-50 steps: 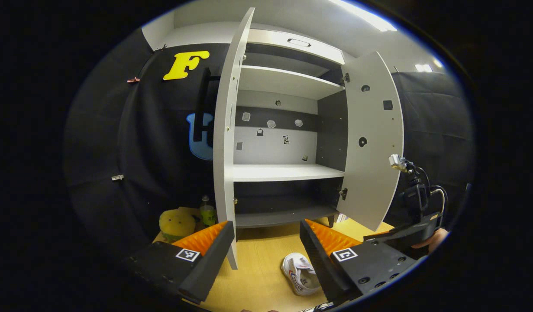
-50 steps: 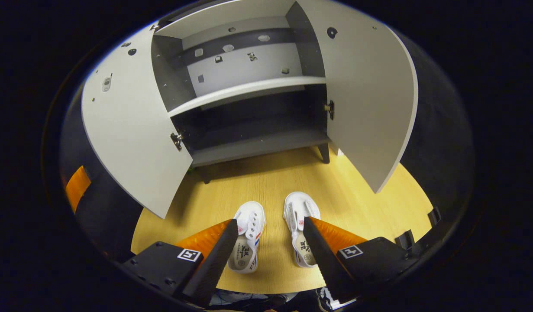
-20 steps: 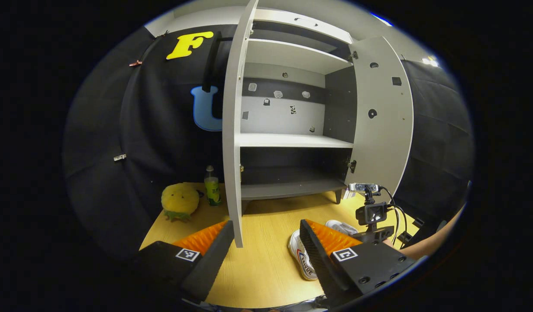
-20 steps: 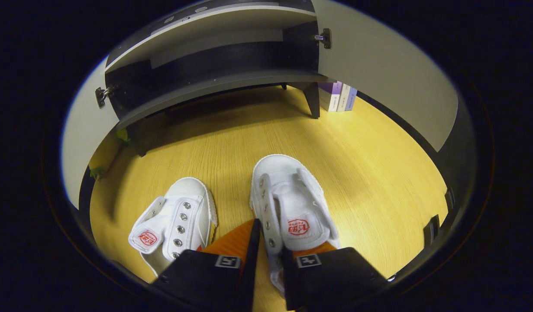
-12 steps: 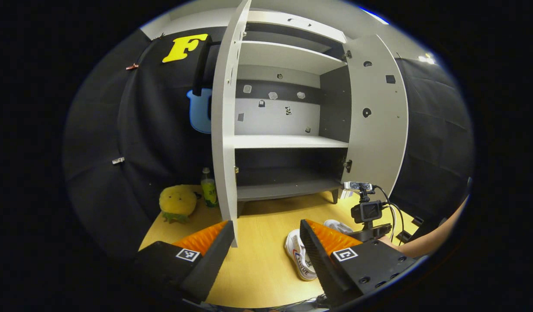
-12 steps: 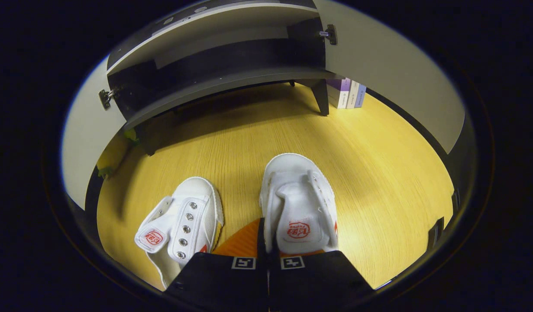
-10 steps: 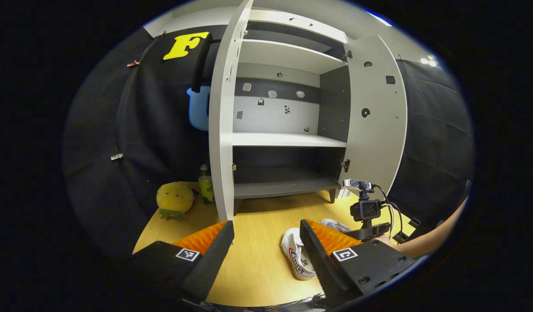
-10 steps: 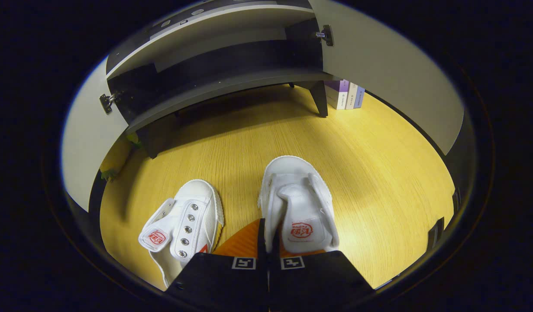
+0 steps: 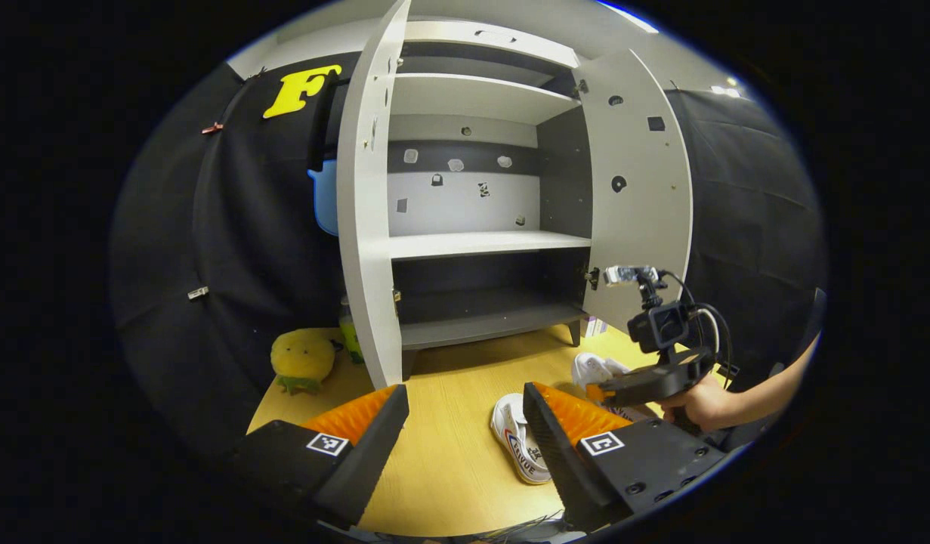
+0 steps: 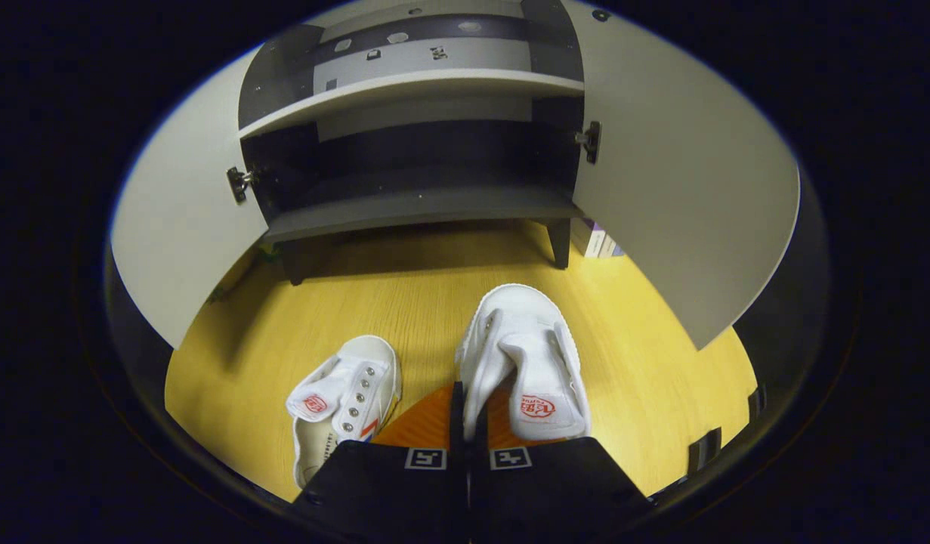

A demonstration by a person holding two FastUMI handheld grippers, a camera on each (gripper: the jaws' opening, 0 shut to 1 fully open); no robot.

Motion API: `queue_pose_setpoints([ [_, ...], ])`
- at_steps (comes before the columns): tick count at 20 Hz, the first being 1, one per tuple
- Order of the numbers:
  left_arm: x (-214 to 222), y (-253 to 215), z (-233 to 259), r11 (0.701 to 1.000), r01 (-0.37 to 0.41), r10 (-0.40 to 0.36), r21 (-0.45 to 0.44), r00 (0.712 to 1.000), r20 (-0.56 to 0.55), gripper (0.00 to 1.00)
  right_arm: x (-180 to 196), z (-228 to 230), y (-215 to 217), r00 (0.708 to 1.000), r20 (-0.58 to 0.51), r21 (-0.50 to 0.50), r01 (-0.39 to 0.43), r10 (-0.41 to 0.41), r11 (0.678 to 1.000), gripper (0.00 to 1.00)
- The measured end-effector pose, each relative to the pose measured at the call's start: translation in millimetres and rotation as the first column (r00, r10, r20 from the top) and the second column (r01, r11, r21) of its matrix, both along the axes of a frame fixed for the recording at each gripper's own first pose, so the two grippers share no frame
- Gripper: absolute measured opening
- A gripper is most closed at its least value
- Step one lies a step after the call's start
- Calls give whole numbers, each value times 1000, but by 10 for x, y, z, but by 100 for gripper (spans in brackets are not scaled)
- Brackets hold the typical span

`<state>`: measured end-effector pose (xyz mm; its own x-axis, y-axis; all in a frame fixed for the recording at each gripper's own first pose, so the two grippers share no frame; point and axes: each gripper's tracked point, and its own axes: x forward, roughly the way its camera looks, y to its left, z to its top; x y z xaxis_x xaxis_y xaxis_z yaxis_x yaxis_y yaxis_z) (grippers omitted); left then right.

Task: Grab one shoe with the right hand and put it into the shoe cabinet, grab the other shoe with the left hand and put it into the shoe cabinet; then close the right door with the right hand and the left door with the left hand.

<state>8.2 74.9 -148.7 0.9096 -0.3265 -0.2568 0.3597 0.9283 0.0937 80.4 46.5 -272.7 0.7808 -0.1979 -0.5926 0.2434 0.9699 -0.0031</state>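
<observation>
Right gripper (image 10: 468, 423) jaws clamp 1 shoe (image 10: 529, 363); left gripper (image 9: 465, 423) jaws wide apart; plush toy (image 9: 302, 361) beside cabinet (image 9: 472, 242).

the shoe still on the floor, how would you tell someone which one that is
Start at the open shoe cabinet and look down to the wooden floor in front of it, where two white shoes show. In the right gripper view, the floor shoe is the one on the left, lying free with its strap flipped open. Its neighbour, the held shoe, is pinched by the right gripper.
</observation>
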Motion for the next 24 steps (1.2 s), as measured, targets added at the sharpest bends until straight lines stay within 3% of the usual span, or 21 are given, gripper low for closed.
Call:
queue_pose_setpoints([
  [4,34,-48,53,1000,9,-9,-15,1000,9,95,153,792,90,991,104,-77,-77,85,994,6],
  [10,145,-108,152,997,39,-37,-66,999,21,95,549,1889,270,963,215,-112,-138,159,984,6],
  [13,181,-68,161,998,55,-54,-14,997,47,96,906,2474,289,940,283,-146,-154,190,977,6],
  [18,125,-114,271,997,55,-52,-46,997,61,95,1508,3271,157,904,373,-193,-146,210,970,6],
  [24,166,-122,467,999,4,-1,-42,996,87,95,2361,3635,18,899,377,-189,-160,222,969,6],
])
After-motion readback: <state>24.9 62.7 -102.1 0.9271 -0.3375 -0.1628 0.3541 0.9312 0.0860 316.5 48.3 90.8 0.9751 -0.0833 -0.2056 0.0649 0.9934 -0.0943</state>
